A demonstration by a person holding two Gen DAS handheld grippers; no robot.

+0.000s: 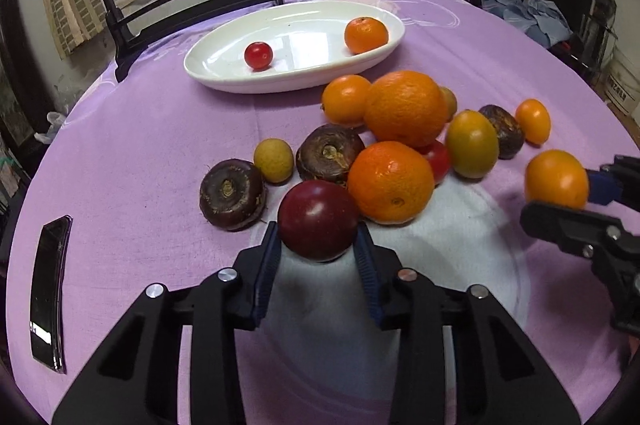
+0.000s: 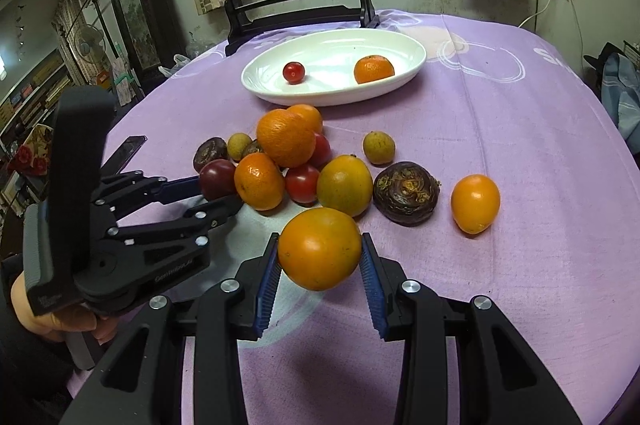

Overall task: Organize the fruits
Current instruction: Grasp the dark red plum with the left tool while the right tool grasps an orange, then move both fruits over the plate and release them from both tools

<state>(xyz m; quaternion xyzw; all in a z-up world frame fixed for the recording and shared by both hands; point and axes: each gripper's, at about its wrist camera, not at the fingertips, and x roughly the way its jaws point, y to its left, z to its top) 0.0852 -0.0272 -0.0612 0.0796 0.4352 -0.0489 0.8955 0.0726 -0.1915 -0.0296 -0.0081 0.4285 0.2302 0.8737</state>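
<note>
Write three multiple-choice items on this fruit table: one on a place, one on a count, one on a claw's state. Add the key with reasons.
1. Where is the small red tomato that lies apart from the pile?
A. in the white dish
B. on the cloth beside the phone
C. in the right claw

2. How many fruits lie in the white dish?
A. none
B. two
C. five

3. What is the left claw doing?
A. hanging open over the dish
B. shut on the dark red fruit
C. shut on a brown water chestnut

Key:
1 A, it sits on the dish's left side.
2 B, only the tomato and a mandarin are inside it.
3 B, both blue pads press the dark red fruit, while the right claw grips a yellow-orange fruit.
</note>
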